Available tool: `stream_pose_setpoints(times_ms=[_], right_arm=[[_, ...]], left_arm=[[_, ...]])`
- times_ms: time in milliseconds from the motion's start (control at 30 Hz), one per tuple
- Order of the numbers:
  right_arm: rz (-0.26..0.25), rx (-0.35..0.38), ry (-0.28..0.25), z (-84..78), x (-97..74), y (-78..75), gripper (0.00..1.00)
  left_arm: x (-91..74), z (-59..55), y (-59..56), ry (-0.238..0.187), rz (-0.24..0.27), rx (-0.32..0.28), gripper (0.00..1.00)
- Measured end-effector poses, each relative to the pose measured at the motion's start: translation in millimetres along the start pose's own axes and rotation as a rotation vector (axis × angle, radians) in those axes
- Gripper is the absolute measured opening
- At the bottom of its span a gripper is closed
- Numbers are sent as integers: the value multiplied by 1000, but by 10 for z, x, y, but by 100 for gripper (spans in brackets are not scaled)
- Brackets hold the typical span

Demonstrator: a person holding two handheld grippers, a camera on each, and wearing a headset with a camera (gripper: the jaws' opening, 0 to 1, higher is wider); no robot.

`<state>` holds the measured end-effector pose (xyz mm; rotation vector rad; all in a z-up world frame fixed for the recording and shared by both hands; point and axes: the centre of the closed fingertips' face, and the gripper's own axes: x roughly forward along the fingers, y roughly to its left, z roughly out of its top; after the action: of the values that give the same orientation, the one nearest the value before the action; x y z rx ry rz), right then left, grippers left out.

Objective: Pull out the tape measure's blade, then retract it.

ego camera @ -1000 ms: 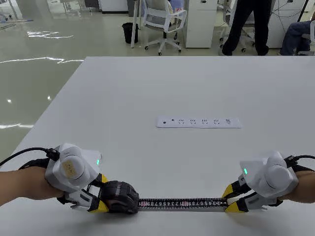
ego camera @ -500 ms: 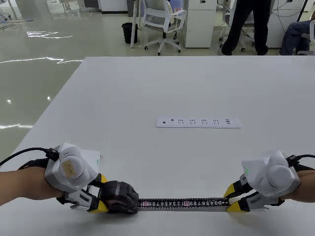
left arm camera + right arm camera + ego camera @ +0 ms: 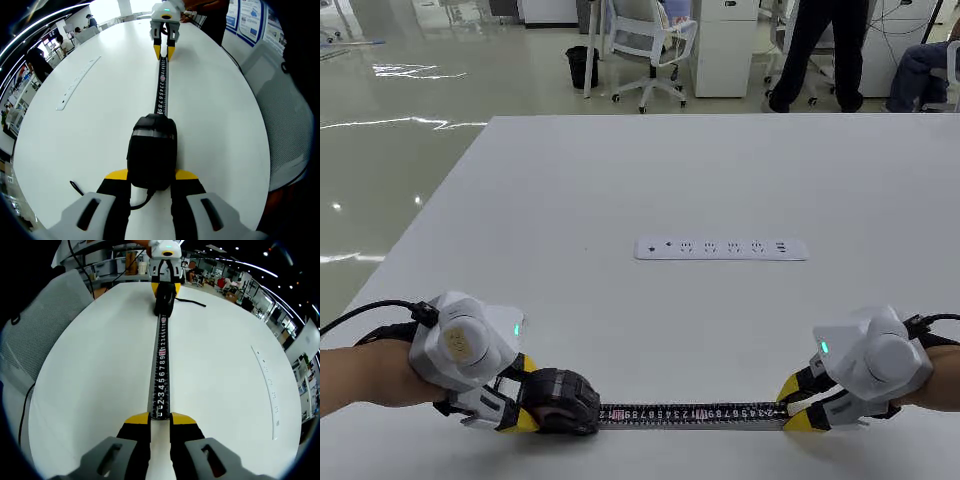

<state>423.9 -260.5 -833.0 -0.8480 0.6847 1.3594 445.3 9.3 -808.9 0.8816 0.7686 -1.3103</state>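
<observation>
Right gripper (image 3: pixel 792 404) sits a touch farther from the case than 1 s ago; slightly more blade shows. Left gripper (image 3: pixel 525 405) is where it was.

- Tape measure case (image 3: pixel 560 401): black, flat on the white table (image 3: pixel 720 170) at its near edge, wedged between the left gripper's 2 yellow-tipped jaws. Jaws clenched on its sides; the rear half of the case sits inside the claw, the front half pokes out toward the right gripper.
- Blade (image 3: pixel 690 413): dark with white and red numerals, drawn out straight along the table's near edge from the case mouth to the right gripper. Numerals run up from the right gripper's end.
- Right gripper: jaws pinched on the blade's free end, which lies right between the yellow tips.
- The 2 grippers face each other, well apart, joined by the blade.
- White power strip (image 3: pixel 721 249): farther back on the table, parallel to the blade, well apart from it.
</observation>
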Motion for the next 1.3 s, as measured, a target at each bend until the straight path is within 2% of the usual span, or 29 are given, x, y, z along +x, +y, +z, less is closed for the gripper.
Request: stream_pose_setpoints(times_ms=[867,1000,1200,1300], right_arm=[[-1,3,11,-52,-42,15,13],[0,13,15,-56,-37,9,13],[1,33,27,-55,-36,-2,15],[3,20,30,-55,-27,-3,15]], left_arm=[[4,4,5,2,1,0,25],[8,11,17,-2,1,-15,25],[10,13,25,5,-11,-18,26],[10,13,28,0,-19,-12,26]])
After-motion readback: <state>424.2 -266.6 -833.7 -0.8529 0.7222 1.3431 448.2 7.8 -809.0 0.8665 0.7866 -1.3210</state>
